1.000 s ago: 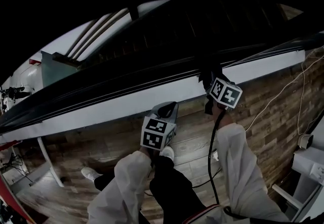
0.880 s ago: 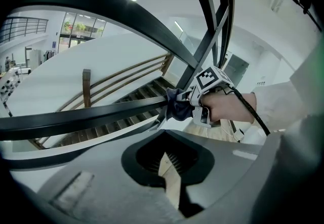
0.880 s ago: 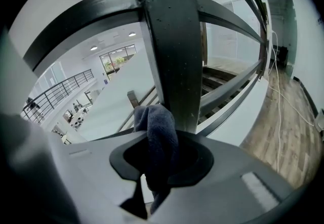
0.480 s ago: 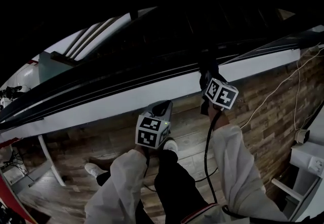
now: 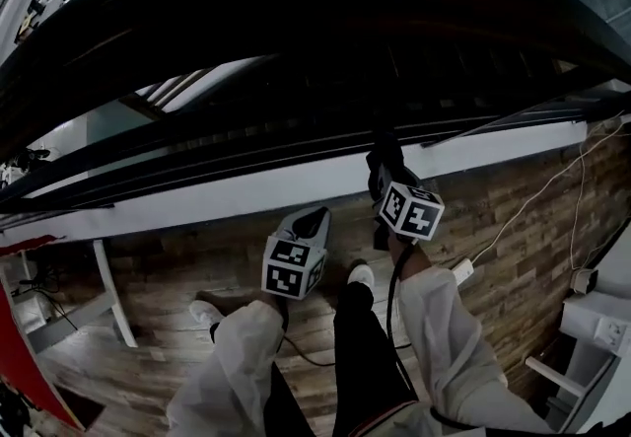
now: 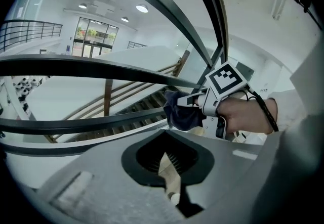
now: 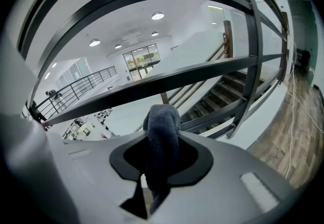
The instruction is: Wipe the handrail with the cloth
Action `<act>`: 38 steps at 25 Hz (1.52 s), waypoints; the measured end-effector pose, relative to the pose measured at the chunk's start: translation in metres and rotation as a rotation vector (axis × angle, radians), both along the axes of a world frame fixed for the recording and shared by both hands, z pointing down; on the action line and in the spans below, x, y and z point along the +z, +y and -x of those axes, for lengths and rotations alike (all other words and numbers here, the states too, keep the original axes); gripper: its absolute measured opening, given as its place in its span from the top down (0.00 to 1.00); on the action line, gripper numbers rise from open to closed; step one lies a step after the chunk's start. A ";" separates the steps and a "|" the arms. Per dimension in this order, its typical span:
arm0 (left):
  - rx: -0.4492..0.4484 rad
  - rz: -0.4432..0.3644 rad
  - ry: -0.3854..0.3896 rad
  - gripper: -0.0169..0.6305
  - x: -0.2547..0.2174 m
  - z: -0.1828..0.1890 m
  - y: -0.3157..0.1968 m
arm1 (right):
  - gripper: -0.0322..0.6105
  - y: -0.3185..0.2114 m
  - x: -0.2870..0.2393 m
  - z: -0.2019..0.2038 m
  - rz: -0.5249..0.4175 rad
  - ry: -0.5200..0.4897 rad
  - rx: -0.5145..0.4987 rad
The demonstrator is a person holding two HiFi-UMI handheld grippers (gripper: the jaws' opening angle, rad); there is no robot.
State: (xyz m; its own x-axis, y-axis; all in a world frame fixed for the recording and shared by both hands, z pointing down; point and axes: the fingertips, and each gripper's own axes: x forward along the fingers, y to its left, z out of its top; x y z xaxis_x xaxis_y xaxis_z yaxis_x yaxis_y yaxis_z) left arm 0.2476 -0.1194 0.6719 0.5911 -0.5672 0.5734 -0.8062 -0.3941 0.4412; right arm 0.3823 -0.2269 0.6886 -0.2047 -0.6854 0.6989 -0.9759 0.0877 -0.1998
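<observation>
- Clenching the dark cloth point(image 7: 162, 134) between the right gripper point(image 6: 187, 102) jaws, with its bunched end sticking past the tips.
- Resting pressed together on nothing at the left gripper point(image 6: 168, 167), showing only a thin slit.
- Holding the cloth just under a handrail point(image 7: 152, 89) bar, contact unclear.
- Showing the hand point(image 6: 248, 114) only in the left gripper view.

Railing bars point(image 7: 167, 84) cross ahead, with open gaps between them.
</observation>
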 end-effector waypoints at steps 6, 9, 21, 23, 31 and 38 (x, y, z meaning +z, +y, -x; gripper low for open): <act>-0.125 0.018 -0.016 0.97 -0.007 0.130 0.030 | 0.83 0.034 -0.004 0.154 0.022 -0.004 -0.161; -0.184 0.025 -0.028 0.97 -0.007 0.193 0.043 | 0.83 0.048 -0.001 0.230 0.034 -0.018 -0.238; -0.537 0.092 -0.066 0.97 0.041 0.477 0.129 | 0.83 0.132 0.059 0.555 0.129 -0.085 -0.581; -0.586 0.097 -0.066 0.97 0.047 0.508 0.144 | 0.83 0.149 0.064 0.590 0.138 -0.089 -0.625; -0.680 0.096 -0.074 0.97 0.098 0.622 0.181 | 0.83 0.186 0.110 0.715 0.157 -0.087 -0.726; -0.752 0.107 -0.042 0.97 0.145 0.673 0.195 | 0.83 0.197 0.163 0.786 0.177 -0.067 -0.788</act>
State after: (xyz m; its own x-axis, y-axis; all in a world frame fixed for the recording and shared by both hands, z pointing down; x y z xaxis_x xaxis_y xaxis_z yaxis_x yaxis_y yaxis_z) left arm -0.4258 0.0754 0.8170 0.0441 -0.7488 0.6613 -0.8576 0.3112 0.4095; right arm -0.4040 -0.0299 0.8515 -0.6264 -0.2026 0.7527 -0.6261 0.7061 -0.3310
